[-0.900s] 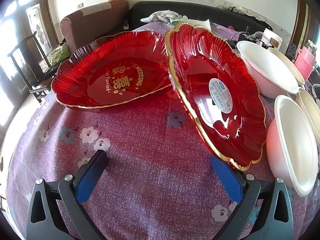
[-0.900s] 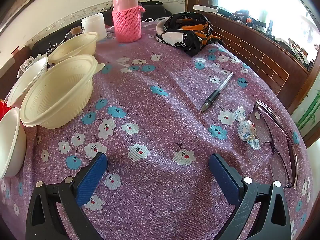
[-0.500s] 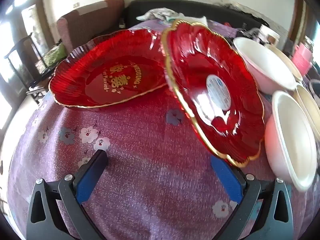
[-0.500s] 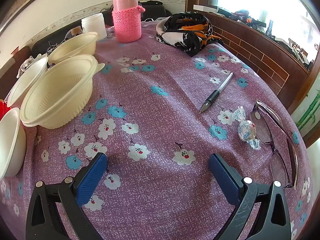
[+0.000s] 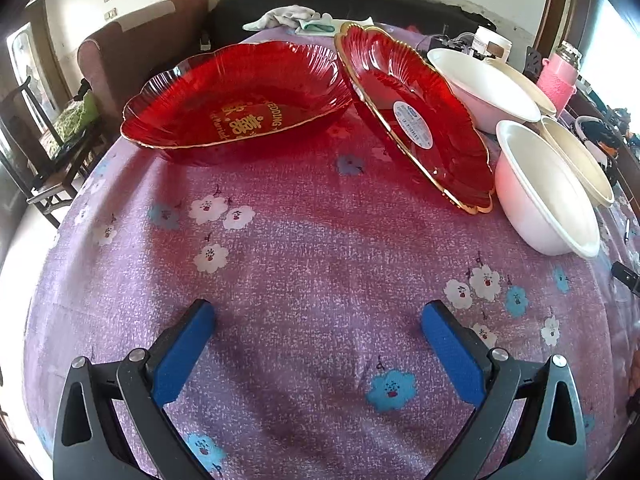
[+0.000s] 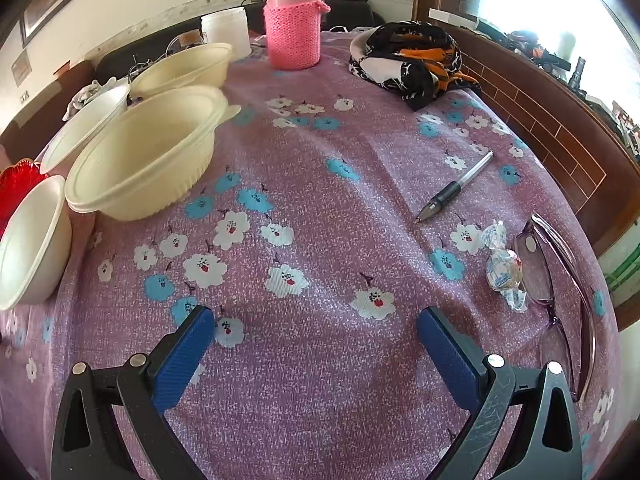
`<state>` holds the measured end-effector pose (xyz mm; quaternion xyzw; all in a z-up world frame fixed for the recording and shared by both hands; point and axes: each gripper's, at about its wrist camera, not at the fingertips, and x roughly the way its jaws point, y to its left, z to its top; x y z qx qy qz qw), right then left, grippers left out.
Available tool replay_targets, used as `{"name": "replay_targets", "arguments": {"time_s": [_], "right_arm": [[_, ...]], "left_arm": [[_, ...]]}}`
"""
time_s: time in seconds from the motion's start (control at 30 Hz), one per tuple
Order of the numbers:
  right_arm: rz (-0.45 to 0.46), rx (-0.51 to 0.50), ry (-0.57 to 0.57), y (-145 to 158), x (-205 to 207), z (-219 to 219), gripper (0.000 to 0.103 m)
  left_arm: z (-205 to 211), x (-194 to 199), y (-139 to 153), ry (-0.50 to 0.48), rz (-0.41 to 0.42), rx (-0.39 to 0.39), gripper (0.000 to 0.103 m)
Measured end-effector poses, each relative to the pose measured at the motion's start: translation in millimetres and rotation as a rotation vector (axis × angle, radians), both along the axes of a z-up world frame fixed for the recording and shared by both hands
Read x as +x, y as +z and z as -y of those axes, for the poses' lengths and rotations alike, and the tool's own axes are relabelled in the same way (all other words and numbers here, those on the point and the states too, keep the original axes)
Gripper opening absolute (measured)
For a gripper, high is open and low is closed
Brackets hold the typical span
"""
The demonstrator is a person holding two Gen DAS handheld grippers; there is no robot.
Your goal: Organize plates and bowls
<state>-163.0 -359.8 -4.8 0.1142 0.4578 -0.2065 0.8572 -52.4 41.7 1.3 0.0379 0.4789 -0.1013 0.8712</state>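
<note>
**Hovering wide open over bare cloth, nothing gripped**

Standing fully apart and empty, the jaws of the left gripper and right gripper tilt down at the surface, probably ready to reach. Toward the far edge, one red plate lies face-up; the second red plate leans tilted, seemingly against the white bowls, its face turned toward the first plate.

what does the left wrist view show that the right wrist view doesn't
Only the left wrist view shows the scalloped red glass plate with gold lettering, the brown armchair, and the open left gripper.

Only the right wrist view shows the silver pen with a black grip, the purple-framed glasses, two wrapped sweets, the black and orange scarf, and the open right gripper.

Both show the purple floral tablecloth, white and cream plastic bowls, the gold-rimmed red plate and the pink-sleeved flask.
</note>
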Motion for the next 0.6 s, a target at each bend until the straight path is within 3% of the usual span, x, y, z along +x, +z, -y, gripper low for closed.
{"name": "replay_targets", "arguments": {"time_s": [0.1, 0.23, 0.6], "right_arm": [[0.001, -0.005, -0.010, -0.1, 0.6, 0.0, 0.102], [0.005, -0.007, -0.013, -0.3, 1.6, 0.7, 0.102], [0.006, -0.008, -0.014, 0.5, 2.8, 1.9, 0.102]], "left_arm": [[0.8, -4.4, -0.1, 0.002, 0.006, 0.015, 0.103], [-6.8, -3.1, 3.4, 0.002, 0.008, -0.038, 0.103], [-11.8, -1.5, 9.3, 0.023, 0.027, -0.094, 0.103]]}}
